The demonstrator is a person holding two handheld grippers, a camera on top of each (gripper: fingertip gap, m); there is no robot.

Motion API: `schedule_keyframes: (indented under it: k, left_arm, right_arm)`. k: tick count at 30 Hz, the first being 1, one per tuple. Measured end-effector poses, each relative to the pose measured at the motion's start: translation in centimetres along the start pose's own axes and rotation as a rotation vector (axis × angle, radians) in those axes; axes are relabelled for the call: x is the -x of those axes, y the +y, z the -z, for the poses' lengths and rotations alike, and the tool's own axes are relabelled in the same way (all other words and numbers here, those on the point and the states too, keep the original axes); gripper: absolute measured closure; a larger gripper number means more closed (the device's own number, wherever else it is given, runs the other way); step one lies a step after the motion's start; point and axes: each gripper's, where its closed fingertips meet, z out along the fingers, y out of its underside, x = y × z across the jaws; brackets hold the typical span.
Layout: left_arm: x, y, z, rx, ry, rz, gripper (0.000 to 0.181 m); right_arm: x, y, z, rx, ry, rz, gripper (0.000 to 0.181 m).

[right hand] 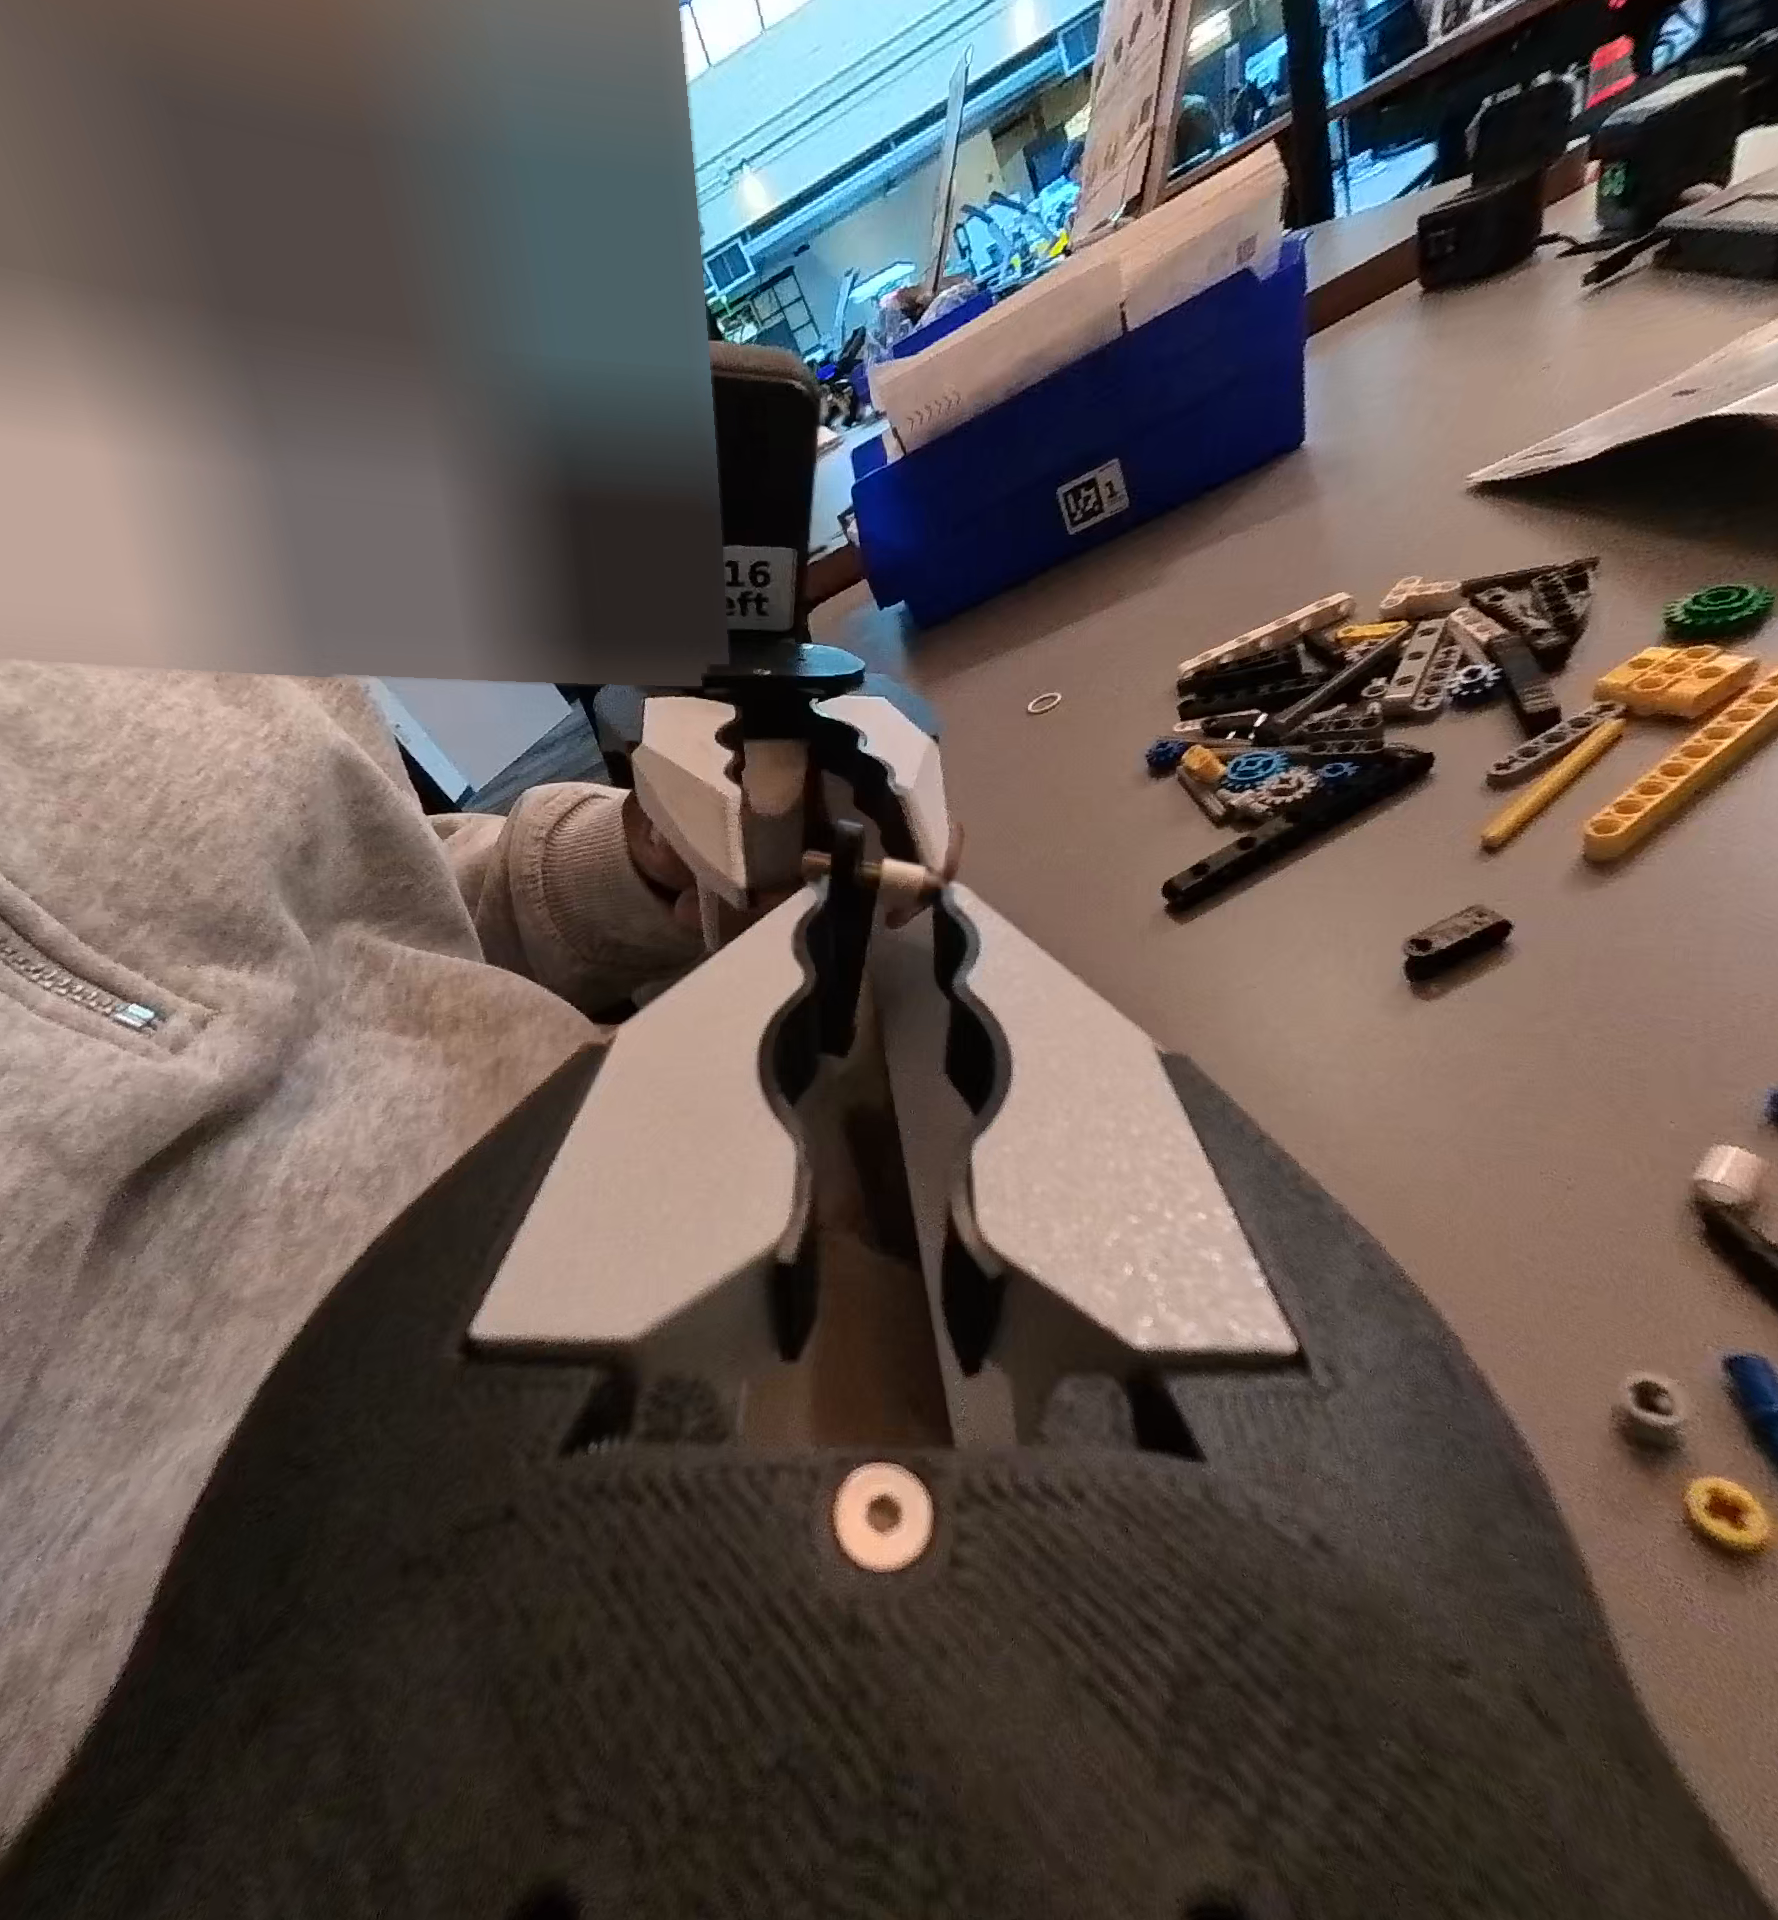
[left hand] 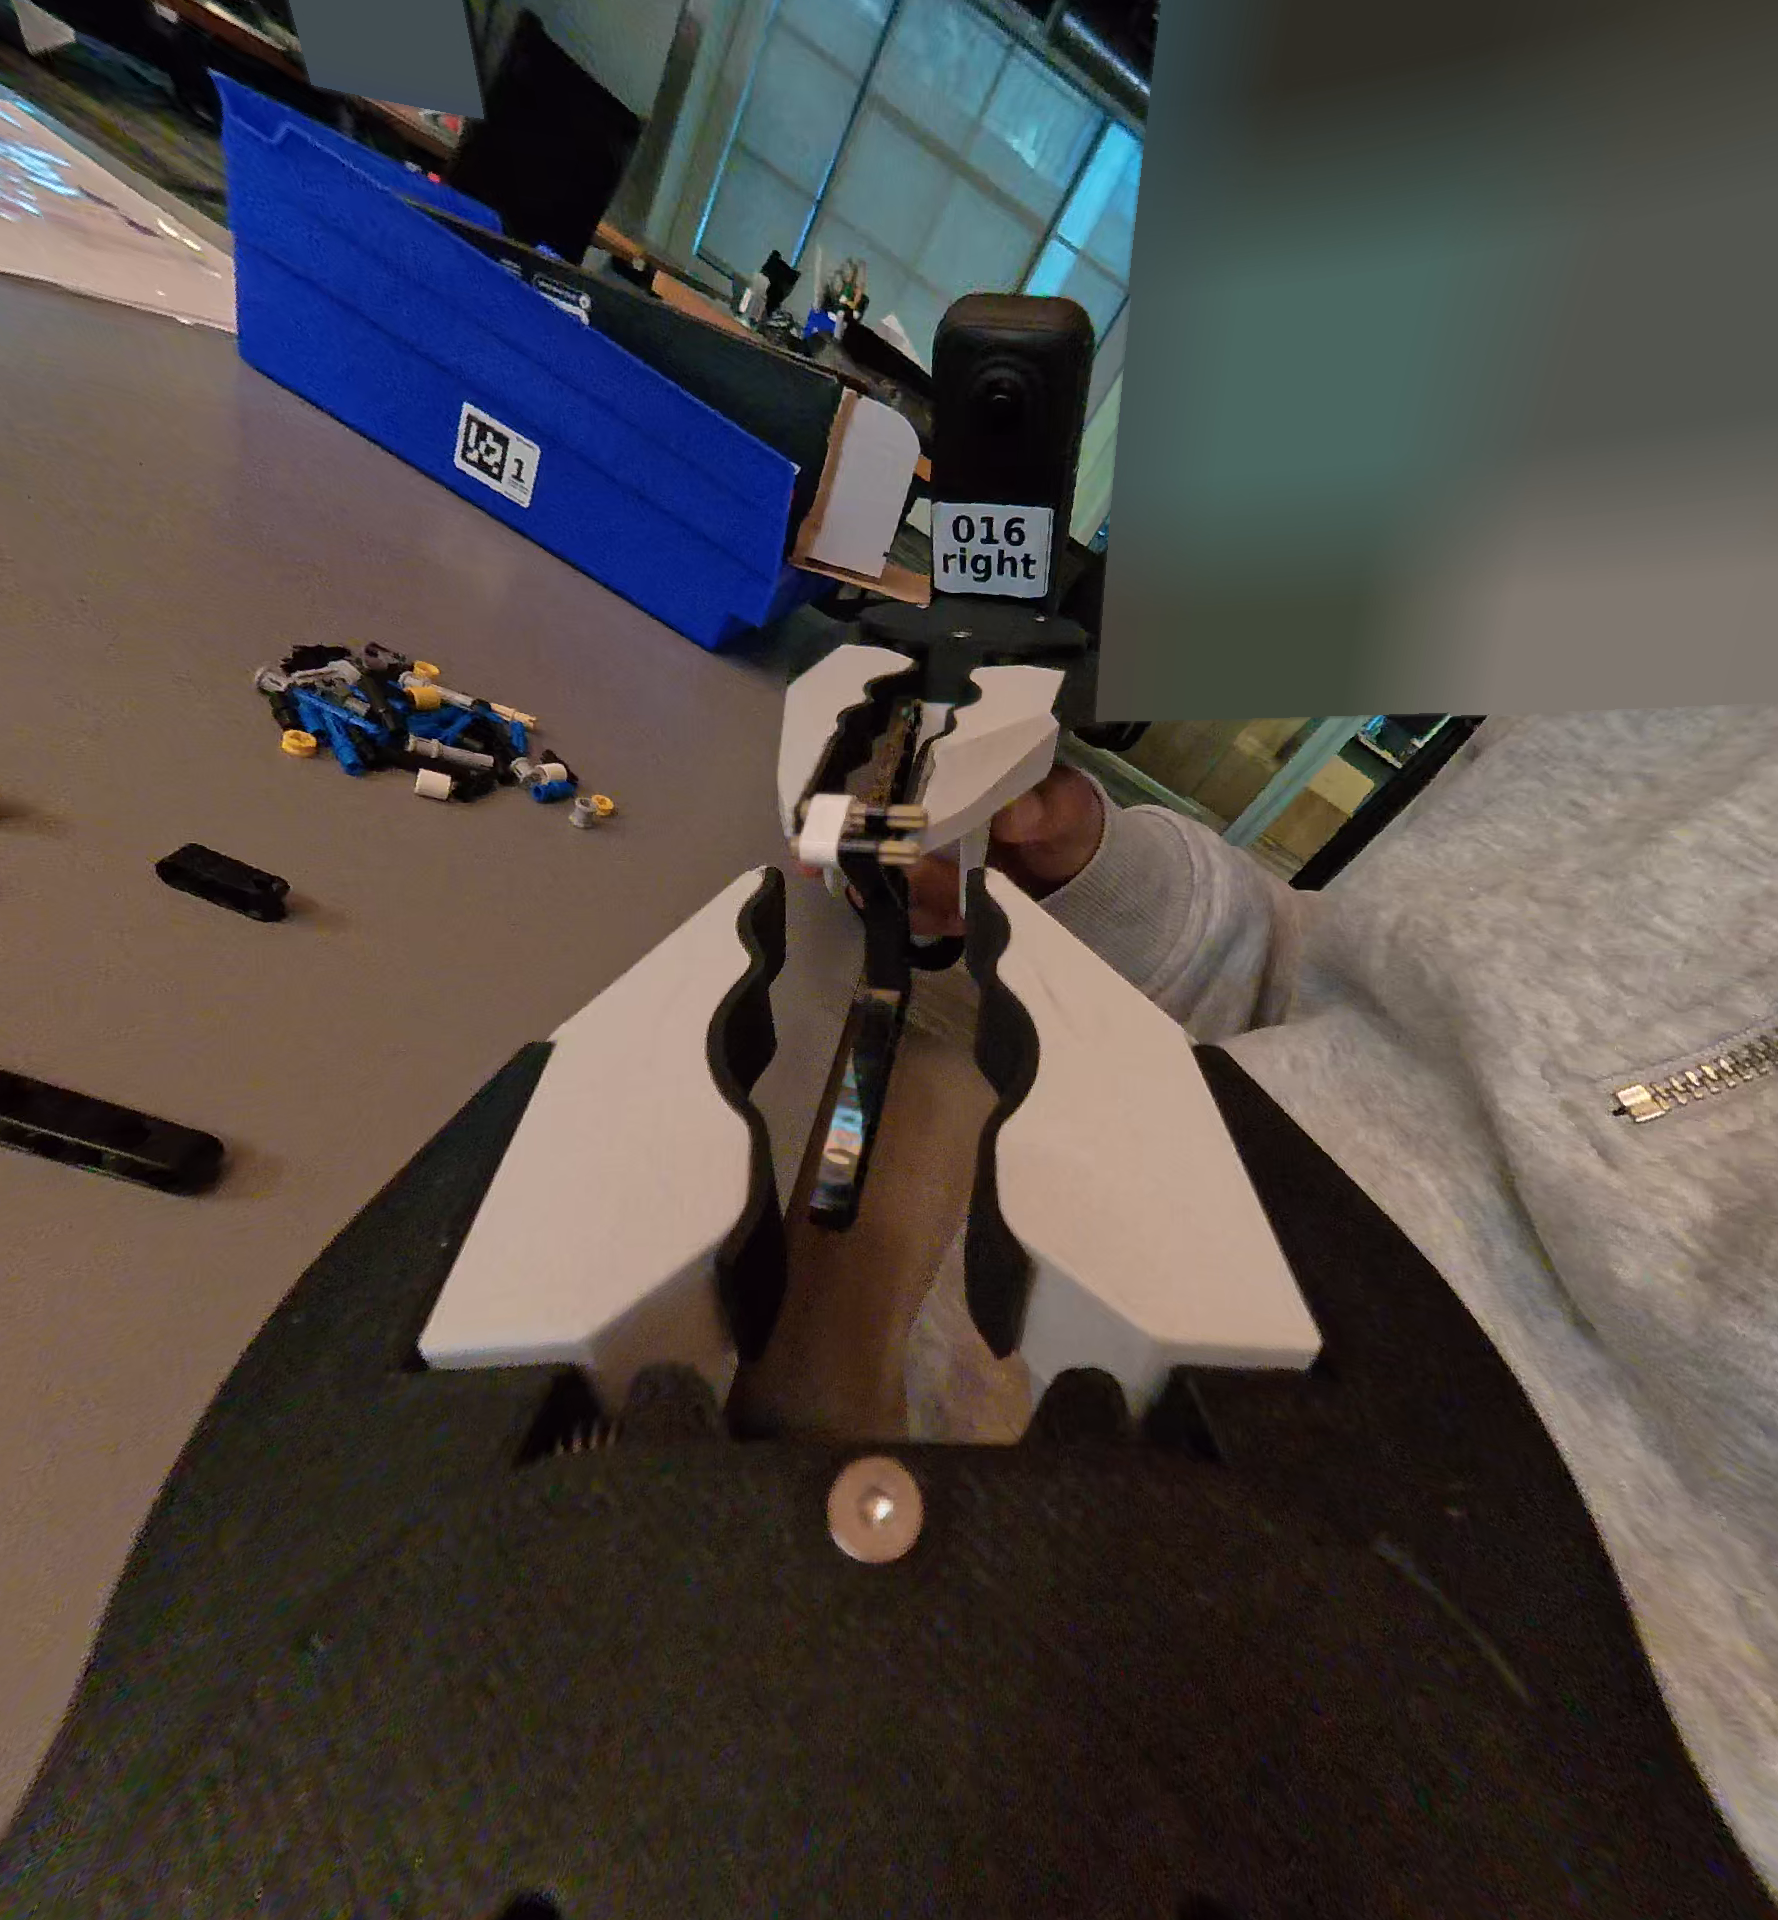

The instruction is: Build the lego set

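Note:
A long black beam (left hand: 859, 1091) hangs in the air between my two grippers, which face each other tip to tip. It carries pins and a white bush (left hand: 820, 836) near its middle. My right gripper (right hand: 877, 904) is shut on the beam (right hand: 841, 966), which lies along its left pad; a tan pin (right hand: 906, 878) sticks out just past its tips. The right gripper also shows in the left wrist view (left hand: 895, 800). My left gripper (left hand: 874, 883) is open. The beam's near end floats in its gap and touches neither pad. The left gripper also shows in the right wrist view (right hand: 812, 821).
On the grey table lie a pile of small pins and bushes (left hand: 417, 717), a pile of beams and gears (right hand: 1384, 686), a long yellow beam (right hand: 1716, 727), a short black beam (right hand: 1456, 940) and a green gear (right hand: 1718, 608). A blue bin (left hand: 511, 416) stands behind. A person's grey sweater (left hand: 1487, 1039) is close. My left and right fingertips are right by each other.

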Motion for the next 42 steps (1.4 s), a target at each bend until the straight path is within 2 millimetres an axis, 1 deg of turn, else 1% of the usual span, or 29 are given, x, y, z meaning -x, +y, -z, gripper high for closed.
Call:
schedule_keyframes:
  k: [3, 5, 9, 17, 26, 42]
  left_arm:
    - [0.1, 0.0, 0.0, 0.002, -0.012, -0.012, 0.148]
    - [0.0, 0.2, 0.0, 0.017, -0.014, -0.027, 0.15]
    - [0.2, 0.5, -0.2, 0.039, -0.038, -0.062, 0.15]
    - [0.6, 1.8, -0.7, 0.11, -0.103, -0.156, 0.15]
    - [0.9, 1.7, -0.7, 0.103, -0.117, -0.153, 0.15]
    - [1.1, 2.3, -1.1, 0.126, -0.125, -0.157, 0.151]
  right_arm:
    - [-0.3, -0.2, 0.1, -0.014, 0.018, -0.009, 0.165]
    - [-0.6, -0.3, 0.1, -0.019, 0.039, -0.005, 0.165]
    - [-0.8, -0.3, 0.1, -0.021, 0.055, -0.006, 0.165]
    - [-1.2, -0.6, 0.2, -0.042, 0.073, -0.024, 0.165]
    - [-1.5, -0.8, 0.4, -0.057, 0.079, -0.042, 0.164]
    - [-1.5, -0.6, 0.2, -0.052, 0.077, -0.054, 0.165]
